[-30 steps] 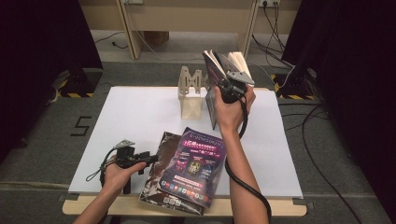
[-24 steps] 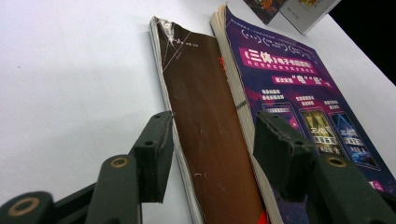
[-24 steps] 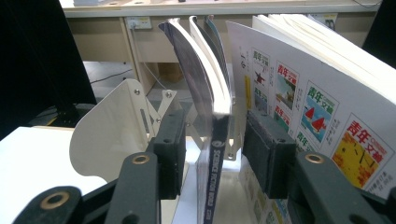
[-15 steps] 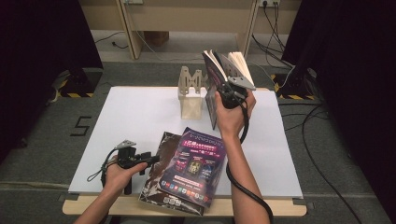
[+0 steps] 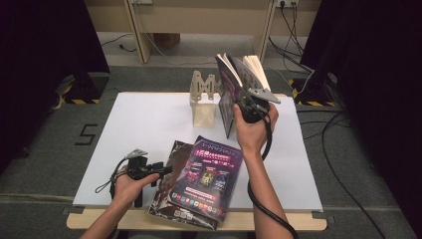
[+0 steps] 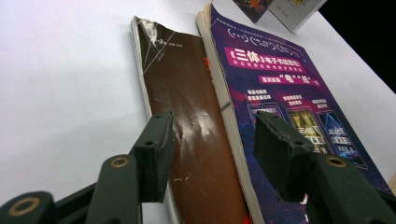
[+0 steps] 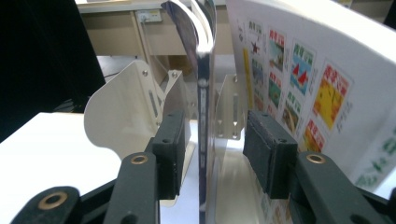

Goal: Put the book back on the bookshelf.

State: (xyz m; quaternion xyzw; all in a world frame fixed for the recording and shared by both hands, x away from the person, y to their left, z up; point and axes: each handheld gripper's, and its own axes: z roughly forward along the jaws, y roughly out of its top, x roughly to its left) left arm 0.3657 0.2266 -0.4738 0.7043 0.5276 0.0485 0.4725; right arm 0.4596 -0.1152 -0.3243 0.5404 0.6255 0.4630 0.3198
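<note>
A purple-covered book (image 5: 230,94) stands upright and fanned open beside a beige book rack (image 5: 204,99). My right gripper (image 5: 245,99) is at this book, open; one thin cover (image 7: 203,116) hangs between the two jaws with a gap on each side. A white cover with colourful pictures (image 7: 303,74) rises to the right of the jaws. At the table's front, a purple book (image 5: 206,177) lies on a brown book (image 5: 171,169). My left gripper (image 5: 165,170) is open at their left edge, its jaws over the brown cover (image 6: 187,107) and the purple book's edge (image 6: 280,93).
The white table top (image 5: 139,119) has free room at the left and back left. The rack (image 7: 126,112) stands just behind the upright book. Cables (image 5: 343,164) run over the floor at the right, and a wooden bench leg (image 5: 137,25) stands behind the table.
My right gripper has drawn back and down a little at the upright book, whose pages have fanned wider. My left gripper has edged right toward the stacked books.
</note>
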